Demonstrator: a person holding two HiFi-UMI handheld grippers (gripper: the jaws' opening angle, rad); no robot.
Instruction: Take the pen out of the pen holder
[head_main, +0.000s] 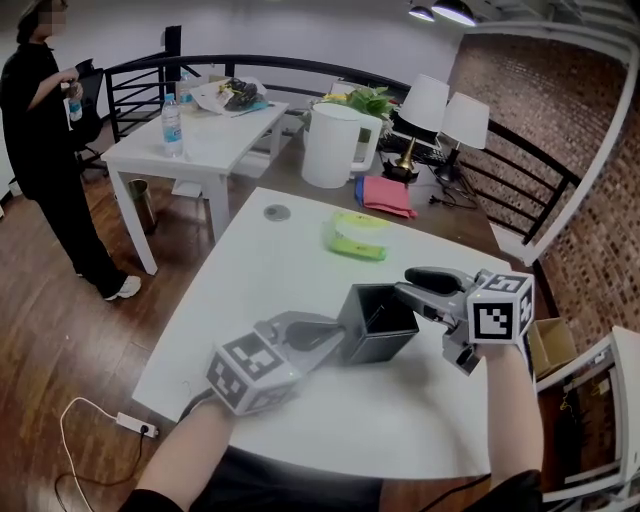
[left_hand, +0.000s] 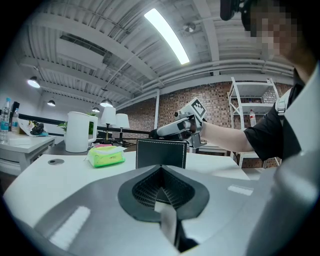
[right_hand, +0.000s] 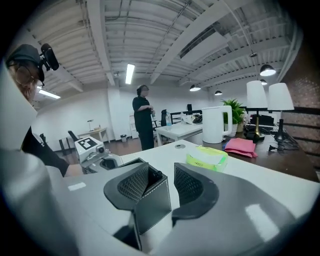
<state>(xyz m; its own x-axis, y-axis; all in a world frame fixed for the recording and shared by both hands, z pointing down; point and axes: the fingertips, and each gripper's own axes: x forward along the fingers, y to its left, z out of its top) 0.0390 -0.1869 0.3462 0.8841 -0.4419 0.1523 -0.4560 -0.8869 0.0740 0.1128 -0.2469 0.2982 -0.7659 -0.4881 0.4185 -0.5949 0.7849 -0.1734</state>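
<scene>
My right gripper (head_main: 405, 283) has its jaws apart astride the pen holder's (head_main: 378, 322) corner; my left gripper's (left_hand: 161, 170) jaws are together. The dark nub (right_hand: 159, 173) at the rim is probably the pen: light, stiff, slick. I'd pinch its top.

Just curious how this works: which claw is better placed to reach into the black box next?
Probably the right claw: it stands open astride the pen holder rim. The left claw is shut, beside the holder's outer wall.
</scene>
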